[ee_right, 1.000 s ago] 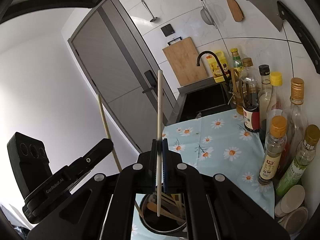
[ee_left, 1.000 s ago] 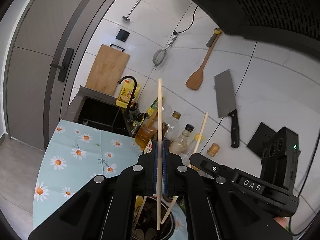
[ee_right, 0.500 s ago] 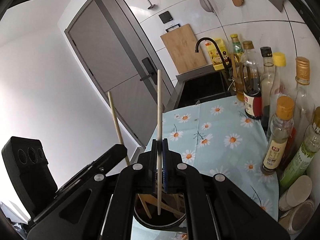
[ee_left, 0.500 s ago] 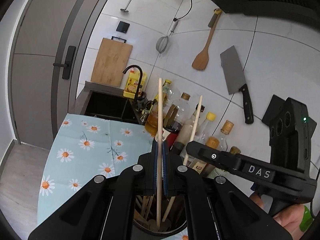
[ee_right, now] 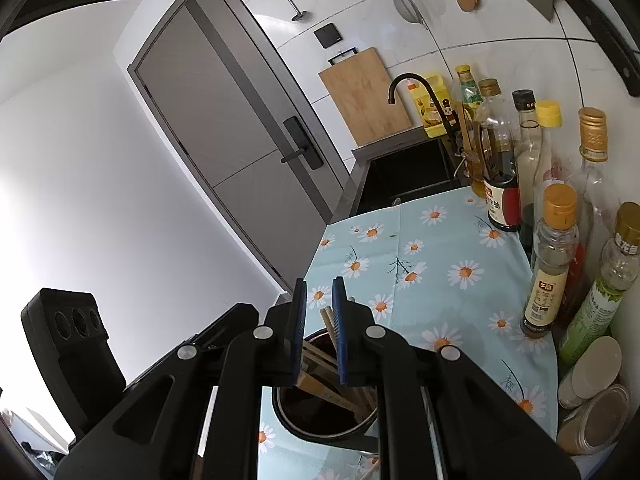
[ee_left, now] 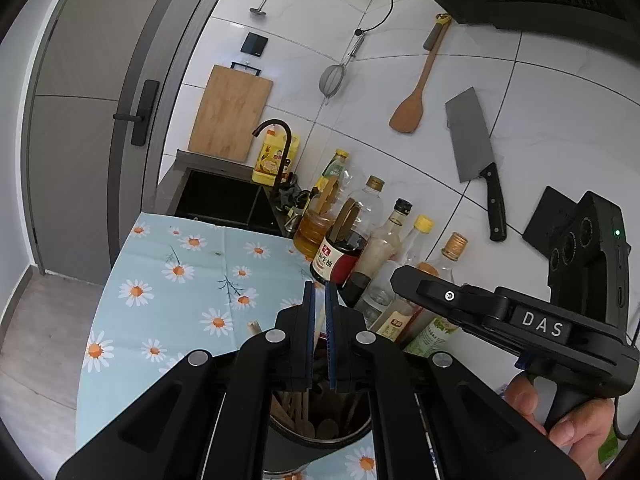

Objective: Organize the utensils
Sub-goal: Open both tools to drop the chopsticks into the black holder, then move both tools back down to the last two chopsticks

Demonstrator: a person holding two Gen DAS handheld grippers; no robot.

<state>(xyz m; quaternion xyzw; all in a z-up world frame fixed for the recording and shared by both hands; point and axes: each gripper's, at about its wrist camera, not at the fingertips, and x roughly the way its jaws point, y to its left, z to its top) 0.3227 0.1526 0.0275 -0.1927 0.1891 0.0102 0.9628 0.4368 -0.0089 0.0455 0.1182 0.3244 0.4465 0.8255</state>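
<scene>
Now both parted, left gripper (ee_left: 319, 334), right gripper (ee_right: 319, 330) over holder (ee_right: 304, 424), chopsticks (ee_right: 326, 322) seemingly inside.

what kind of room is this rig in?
Almost certainly a home kitchen. A cleaver and a wooden spatula hang on the tiled wall, sauce bottles line the counter, and a black sink with a faucet sits beyond the daisy-print cloth.
</scene>
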